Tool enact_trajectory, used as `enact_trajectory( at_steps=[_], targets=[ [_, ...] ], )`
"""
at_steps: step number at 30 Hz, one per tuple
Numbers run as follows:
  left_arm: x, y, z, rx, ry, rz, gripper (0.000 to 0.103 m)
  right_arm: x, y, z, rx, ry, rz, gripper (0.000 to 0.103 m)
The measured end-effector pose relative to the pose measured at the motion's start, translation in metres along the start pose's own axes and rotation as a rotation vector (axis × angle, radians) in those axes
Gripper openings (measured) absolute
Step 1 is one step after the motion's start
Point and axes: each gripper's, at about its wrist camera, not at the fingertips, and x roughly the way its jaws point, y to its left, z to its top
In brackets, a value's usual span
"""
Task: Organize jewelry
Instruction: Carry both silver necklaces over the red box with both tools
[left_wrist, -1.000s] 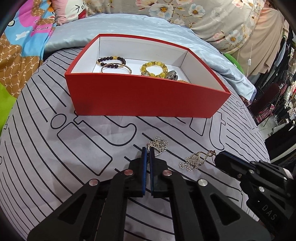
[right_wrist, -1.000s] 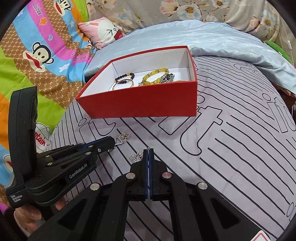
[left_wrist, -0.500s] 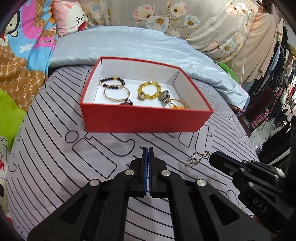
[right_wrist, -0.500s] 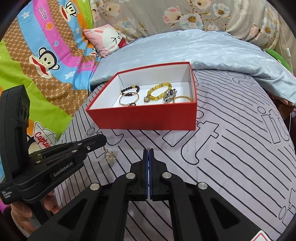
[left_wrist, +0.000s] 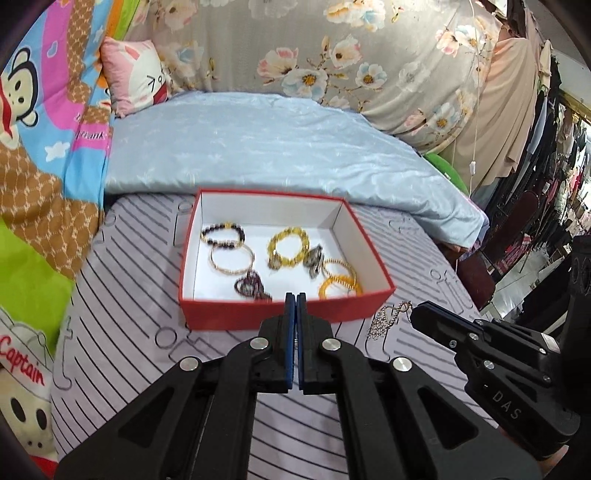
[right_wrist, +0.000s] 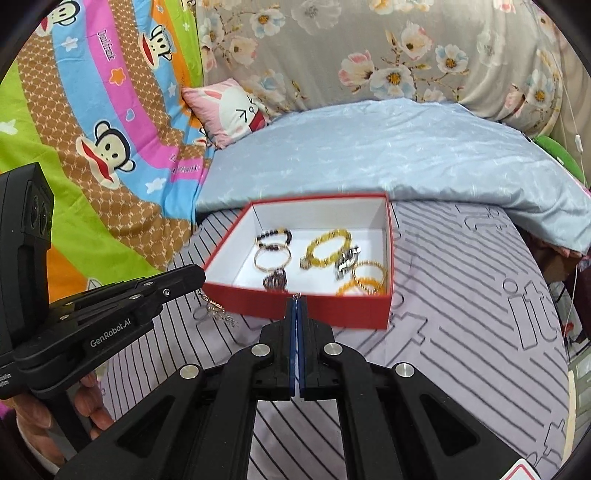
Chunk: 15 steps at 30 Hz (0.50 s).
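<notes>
A red box (left_wrist: 280, 314) with a white inside holds several bracelets, among them a yellow bead one (left_wrist: 289, 247) and a dark bead one (left_wrist: 223, 235). It also shows in the right wrist view (right_wrist: 314, 308). My left gripper (left_wrist: 295, 295) is shut on a dangling earring, which shows hanging under its tip in the right wrist view (right_wrist: 218, 312). My right gripper (right_wrist: 296, 298) is shut on a second dangling earring (left_wrist: 386, 319), lifted above the bed. Both grippers are just in front of the box's near wall.
The box sits on a lilac sheet with black line print (right_wrist: 461, 314). A folded light blue quilt (left_wrist: 277, 147) lies behind it. A pink pillow (left_wrist: 136, 74) and a cartoon monkey blanket (right_wrist: 92, 129) are at the back left. Hanging clothes (left_wrist: 554, 184) stand right.
Both grippers rose off the sheet, each lifting a dangling earring that lay there, and moved toward the box. The inside of the box is now seen from higher up.
</notes>
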Motion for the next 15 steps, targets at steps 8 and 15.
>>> enact_trajectory(
  at_steps=[8, 15],
  targets=[
    [0.006, -0.003, 0.046, 0.026, -0.067, 0.01, 0.0, 0.018, -0.003, 0.039, -0.008, -0.032, 0.008, 0.0],
    [0.04, 0.005, 0.067, 0.02, -0.057, 0.035, 0.0, 0.048, -0.002, 0.06, -0.021, -0.022, 0.01, 0.0]
  ],
)
